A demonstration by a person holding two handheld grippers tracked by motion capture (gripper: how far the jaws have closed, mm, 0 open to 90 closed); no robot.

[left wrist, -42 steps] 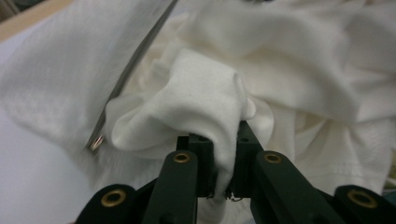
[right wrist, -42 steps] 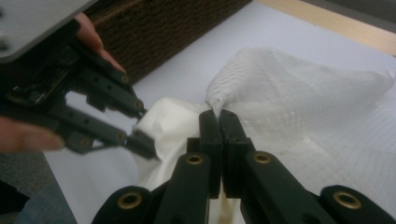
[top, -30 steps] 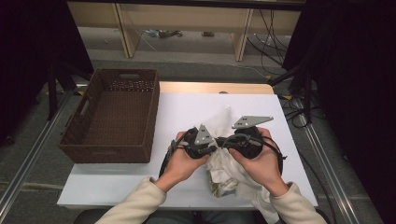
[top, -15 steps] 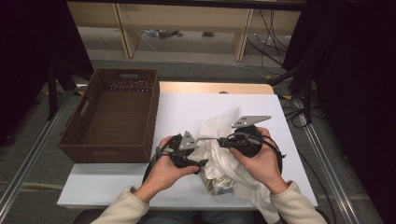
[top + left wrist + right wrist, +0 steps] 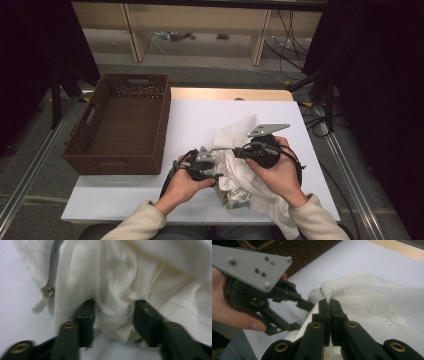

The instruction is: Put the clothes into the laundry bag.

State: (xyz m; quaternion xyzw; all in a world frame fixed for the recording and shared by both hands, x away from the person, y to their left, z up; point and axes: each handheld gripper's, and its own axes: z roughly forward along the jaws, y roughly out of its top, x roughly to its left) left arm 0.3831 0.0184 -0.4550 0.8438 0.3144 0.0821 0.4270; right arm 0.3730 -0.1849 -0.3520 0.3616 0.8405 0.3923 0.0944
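A crumpled white cloth (image 5: 240,175) with a zipper (image 5: 48,290) lies on the white table (image 5: 200,115) in front of the person. My right gripper (image 5: 329,302) is shut on an upper edge of the cloth (image 5: 374,302) and holds it raised; in the high view this gripper (image 5: 237,150) sits at the cloth's top. My left gripper (image 5: 113,312) has just been closing, and a thick fold of the cloth (image 5: 120,277) bulges between its parted jaws. It sits at the cloth's left side (image 5: 220,172), and the right gripper view shows it (image 5: 300,316) close by.
A brown wicker basket (image 5: 120,125) stands empty on the table's left side, its wall (image 5: 299,250) just behind the left hand. Part of the cloth hangs over the table's front edge by the right sleeve. Metal rails run along the floor on both sides.
The left gripper let go of the cloth near the right gripper, drew off a little left and down, and now has a lower fold between its jaws. The right gripper has stayed put.
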